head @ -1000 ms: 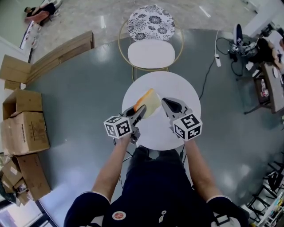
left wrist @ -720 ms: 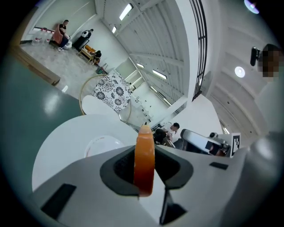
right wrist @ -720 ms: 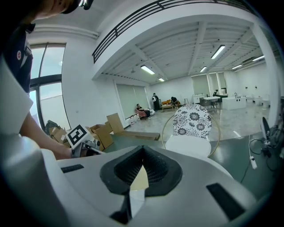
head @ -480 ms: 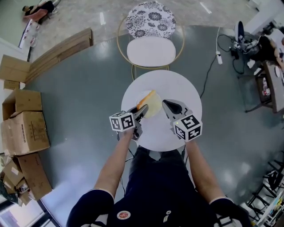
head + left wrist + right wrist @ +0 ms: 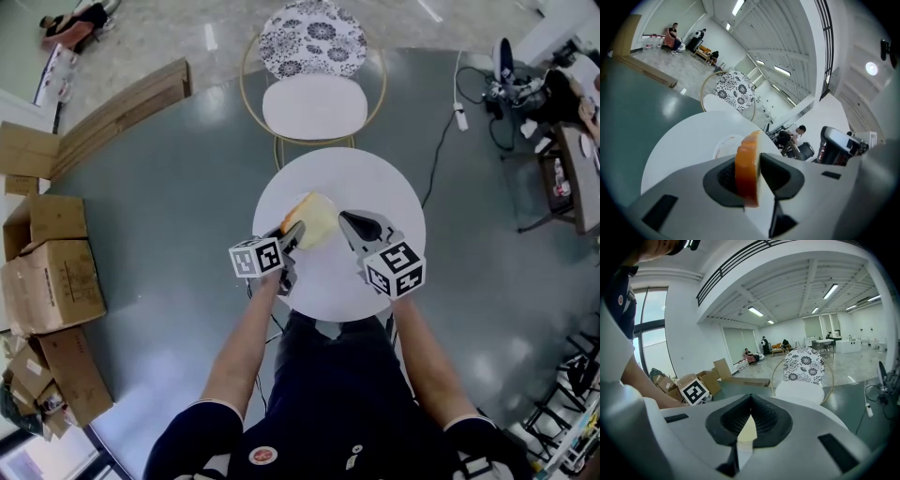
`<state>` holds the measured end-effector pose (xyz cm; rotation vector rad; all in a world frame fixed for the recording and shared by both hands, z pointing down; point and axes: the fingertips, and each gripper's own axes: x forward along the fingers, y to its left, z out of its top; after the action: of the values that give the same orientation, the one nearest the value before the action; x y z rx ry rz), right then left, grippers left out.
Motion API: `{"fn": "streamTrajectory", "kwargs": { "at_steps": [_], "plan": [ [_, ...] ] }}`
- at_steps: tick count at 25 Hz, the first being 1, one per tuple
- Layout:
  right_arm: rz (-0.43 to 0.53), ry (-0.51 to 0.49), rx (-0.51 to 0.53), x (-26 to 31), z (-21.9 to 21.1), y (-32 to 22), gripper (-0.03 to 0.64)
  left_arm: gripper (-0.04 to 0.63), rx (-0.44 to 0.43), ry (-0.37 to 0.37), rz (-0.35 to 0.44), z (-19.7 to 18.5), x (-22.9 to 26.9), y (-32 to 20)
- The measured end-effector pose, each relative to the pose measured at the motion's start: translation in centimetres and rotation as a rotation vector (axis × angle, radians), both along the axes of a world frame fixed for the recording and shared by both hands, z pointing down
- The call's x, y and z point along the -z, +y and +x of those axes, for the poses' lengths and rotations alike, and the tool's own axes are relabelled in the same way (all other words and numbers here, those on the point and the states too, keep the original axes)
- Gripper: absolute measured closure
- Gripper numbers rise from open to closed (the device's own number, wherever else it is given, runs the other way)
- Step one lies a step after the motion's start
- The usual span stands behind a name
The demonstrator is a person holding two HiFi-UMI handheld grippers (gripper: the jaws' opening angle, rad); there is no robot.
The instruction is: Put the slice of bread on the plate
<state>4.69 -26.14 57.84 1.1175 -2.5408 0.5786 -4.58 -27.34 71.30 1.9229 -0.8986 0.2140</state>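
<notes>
Orange-crusted bread slice (image 5: 315, 217) clamped in left hand-held gripper (image 5: 293, 232), well inside rim of table (image 5: 384, 192), right hand-held gripper (image 5: 349, 223) closed alongside.

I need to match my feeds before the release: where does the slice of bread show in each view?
Head view: the slice of bread sits just left of centre, over the round white table, held by the left gripper.
Left gripper view: low centre, edge-on between the jaws.
Right gripper view: only a cream sliver shows between the jaws, possibly the bread.
Shared landmark: the floral-backed chair.
</notes>
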Motion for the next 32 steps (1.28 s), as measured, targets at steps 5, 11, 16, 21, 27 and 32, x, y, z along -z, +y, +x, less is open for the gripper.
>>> {"fn": "streamTrajectory", "kwargs": {
  "at_steps": [5, 11, 16, 21, 27, 32],
  "plan": [
    [-0.003, -0.002, -0.003, -0.1, 0.1, -0.1, 0.609, 0.488, 0.010, -0.075, 0.025, -0.1, -0.1, -0.1],
    [-0.008, -0.006, -0.006, -0.3, 0.2, -0.4, 0.609, 0.444, 0.038, -0.186, 0.060, -0.7, -0.8, -0.5],
    [-0.013, -0.006, -0.008, -0.5, 0.1, -0.3, 0.609, 0.401, 0.056, -0.240, 0.056, -1.7, -1.7, -0.5],
    [-0.017, -0.007, -0.007, -0.6, 0.3, -0.4, 0.609, 0.367, 0.066, -0.302, 0.055, -2.2, -2.5, -0.9],
    [-0.015, -0.006, -0.009, -0.5, 0.5, -0.3, 0.609, 0.359, 0.057, -0.351, 0.067, -2.4, -2.8, -1.1],
    [-0.007, -0.008, -0.010, -0.2, 0.6, -0.1, 0.609, 0.351, 0.034, -0.410, 0.120, -2.7, -2.3, -1.3]
  ]
}}
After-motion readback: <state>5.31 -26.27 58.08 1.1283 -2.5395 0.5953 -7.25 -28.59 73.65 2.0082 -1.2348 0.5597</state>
